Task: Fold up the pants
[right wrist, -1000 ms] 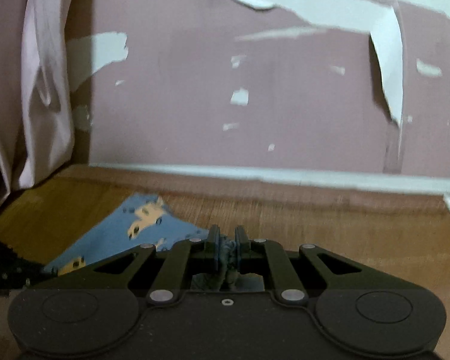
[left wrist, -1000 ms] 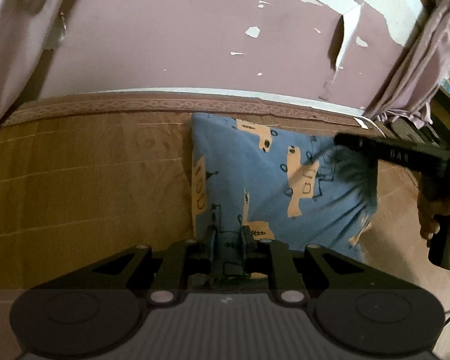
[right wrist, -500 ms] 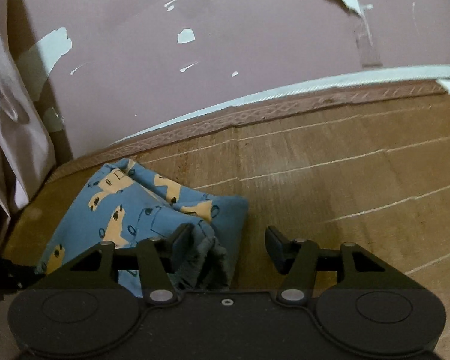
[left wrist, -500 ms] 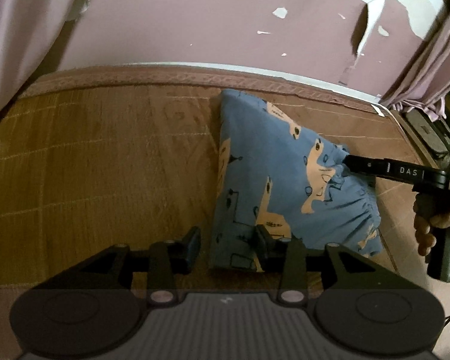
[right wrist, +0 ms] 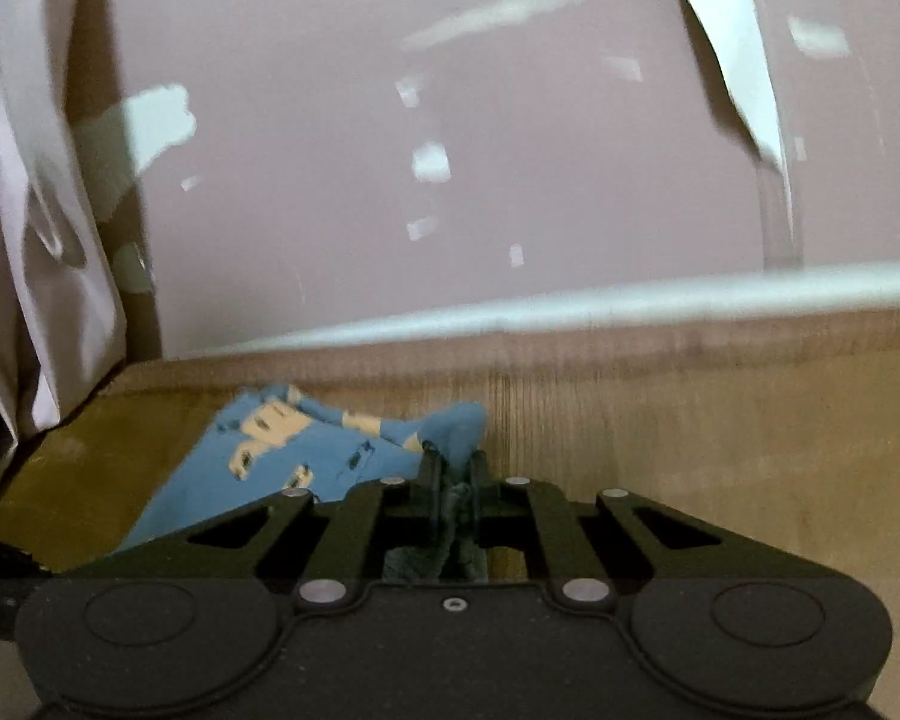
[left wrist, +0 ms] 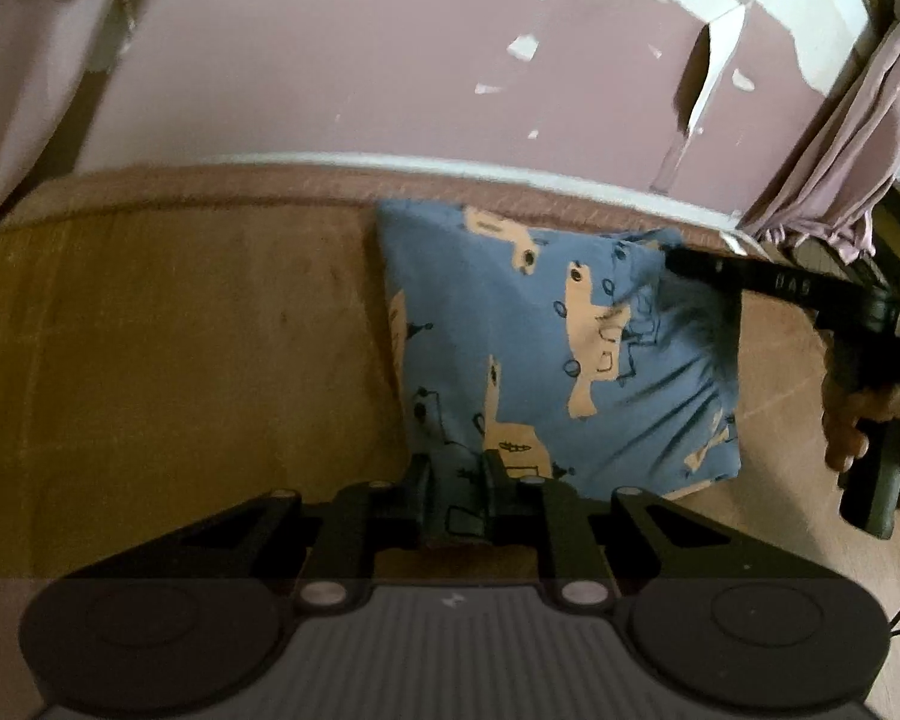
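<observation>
Down my left tongs (left wrist: pixel 456 480) I see the pants (left wrist: pixel 546 360), blue with tan cars, already doubled into a compact block on the brown mat (left wrist: pixel 180 360) just ahead of me. My jaws have just been closing and now pinch the near corner of the cloth between them. Ahead and to the right, my right tongs (left wrist: pixel 675 258) bite the far right corner, where the fabric bunches into gathers, with my hand (left wrist: pixel 852 420) on the grip below. I judge this to be a late fold: both corners taken, ready to be carried over together. The next move calls for lifting both corners evenly so the layers do not slide apart. Beyond the pants the mat ends at a white ledge and a pink wall (left wrist: pixel 390 60) with peeling paint, close enough to crowd a forward swing; a curtain (left wrist: pixel 834 180) hangs off to the right. Down my right tongs (right wrist: pixel 455 468), blurred, the jaws have just been closing too and are clamped on a wad of blue cloth, the rest of the pants trailing to the left. Bare mat lies right of them, another curtain (right wrist: pixel 42 240) far left.
</observation>
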### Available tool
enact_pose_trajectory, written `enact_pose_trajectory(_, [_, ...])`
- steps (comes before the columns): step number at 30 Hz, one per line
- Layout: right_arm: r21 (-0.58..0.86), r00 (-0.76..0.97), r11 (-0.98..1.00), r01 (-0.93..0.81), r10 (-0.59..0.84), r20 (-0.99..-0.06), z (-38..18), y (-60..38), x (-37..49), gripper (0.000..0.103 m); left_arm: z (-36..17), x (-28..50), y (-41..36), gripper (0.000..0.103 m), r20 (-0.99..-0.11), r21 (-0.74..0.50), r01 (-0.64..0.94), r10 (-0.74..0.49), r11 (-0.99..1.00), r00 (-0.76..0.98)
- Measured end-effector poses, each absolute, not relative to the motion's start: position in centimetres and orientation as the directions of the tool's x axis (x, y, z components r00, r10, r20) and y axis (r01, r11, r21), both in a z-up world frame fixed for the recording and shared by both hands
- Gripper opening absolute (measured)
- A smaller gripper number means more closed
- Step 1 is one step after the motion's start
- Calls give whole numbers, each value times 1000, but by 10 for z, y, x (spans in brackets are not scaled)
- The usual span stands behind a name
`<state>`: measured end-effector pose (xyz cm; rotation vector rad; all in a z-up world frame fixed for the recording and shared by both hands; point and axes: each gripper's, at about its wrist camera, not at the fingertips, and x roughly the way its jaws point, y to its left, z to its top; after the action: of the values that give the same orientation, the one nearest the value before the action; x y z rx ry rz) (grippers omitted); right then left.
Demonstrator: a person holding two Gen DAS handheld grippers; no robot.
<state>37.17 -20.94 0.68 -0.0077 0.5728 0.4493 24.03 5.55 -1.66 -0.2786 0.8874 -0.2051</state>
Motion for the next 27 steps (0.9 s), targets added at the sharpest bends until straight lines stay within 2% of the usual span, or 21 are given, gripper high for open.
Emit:
enact_pose_trajectory(4, [32, 790, 900, -434, 398, -467, 31, -206, 377, 9, -10, 245, 53, 18, -699, -312, 69, -278, 948, 659])
enact_pose_trajectory(8, [21, 742, 901, -433, 369, -560, 9, -204, 390, 10, -22, 249, 54, 18, -732, -316, 49, -276, 947, 623])
enact_pose_trajectory(11, [10, 718, 917, -399, 319, -618, -17, -206, 387, 17, -26, 242, 59, 20, -737, -312, 43, -271, 949, 619])
enact_pose_trajectory(13, [-19, 725, 924, -382, 286, -627, -29, -207, 380, 25, -27, 238, 62, 24, -743, -311, 45, -272, 949, 612])
enact_pose_trajectory(15, [-38, 737, 932, -361, 260, -624, -32, -207, 374, 32, -27, 236, 67, 34, -751, -312, 38, -270, 949, 602])
enact_pose_trajectory(17, [-45, 753, 943, -331, 235, -615, -27, -207, 371, 46, -25, 233, 72, 40, -751, -318, 20, -264, 948, 605])
enact_pose_trajectory(19, [-50, 778, 951, -306, 219, -589, -18, -208, 363, 71, -22, 229, 74, 51, -749, -312, 15, -255, 950, 611])
enact_pose_trajectory(22, [-47, 811, 955, -291, 221, -542, -2, -206, 345, 85, -13, 218, 75, 61, -745, -293, 5, -232, 956, 625])
enact_pose_trajectory(27, [-66, 868, 961, -267, 210, -451, 19, -197, 306, 99, 7, 199, 79, 81, -712, -298, -9, -216, 955, 668])
